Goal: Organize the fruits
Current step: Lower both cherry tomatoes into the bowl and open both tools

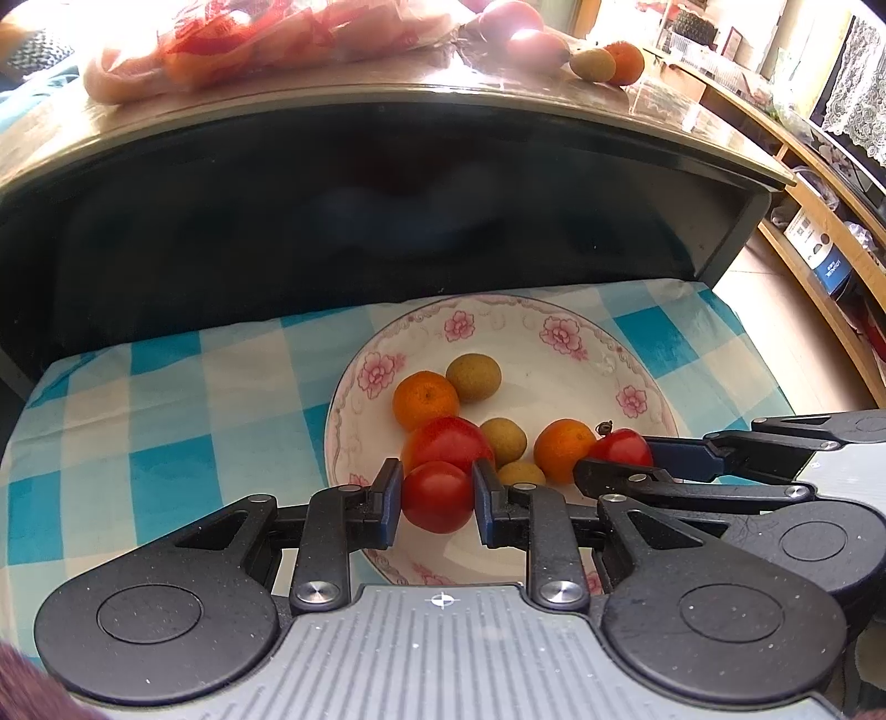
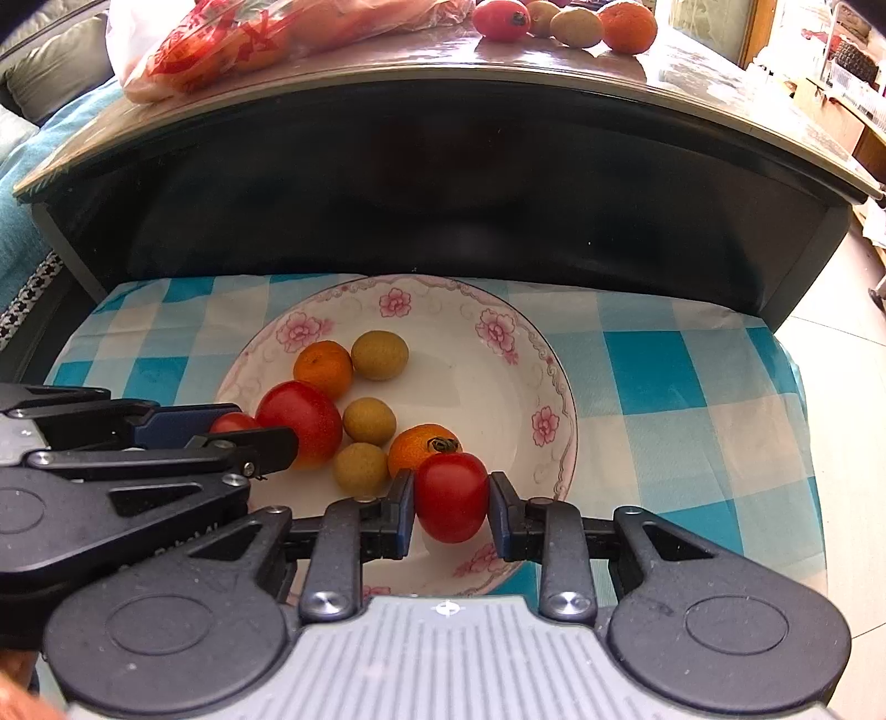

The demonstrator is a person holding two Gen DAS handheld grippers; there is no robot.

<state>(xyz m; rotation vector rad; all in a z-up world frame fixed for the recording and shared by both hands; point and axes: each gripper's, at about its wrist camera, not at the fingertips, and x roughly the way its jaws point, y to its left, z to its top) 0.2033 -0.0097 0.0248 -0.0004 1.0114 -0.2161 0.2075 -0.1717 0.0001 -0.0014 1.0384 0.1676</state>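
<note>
A white plate with pink flowers [image 1: 559, 332] [image 2: 498, 327] sits on a blue checked cloth. It holds a large tomato [image 1: 446, 440] [image 2: 302, 418], two oranges [image 1: 423, 399] [image 1: 562, 447], and three small green-brown fruits [image 1: 473, 378]. My left gripper [image 1: 437, 495] is shut on a small red tomato [image 1: 436, 497] over the plate's near side; it shows in the right wrist view [image 2: 235, 423]. My right gripper [image 2: 451, 498] is shut on another small red tomato [image 2: 451, 497], also seen in the left wrist view [image 1: 623, 447].
A dark table with a glossy top [image 2: 692, 72] rises behind the cloth. On it lie a red-printed plastic bag [image 2: 221, 44], a tomato [image 2: 501, 19], green-brown fruits [image 2: 576, 26] and an orange [image 2: 628, 19]. Shelves [image 1: 819, 221] stand at right.
</note>
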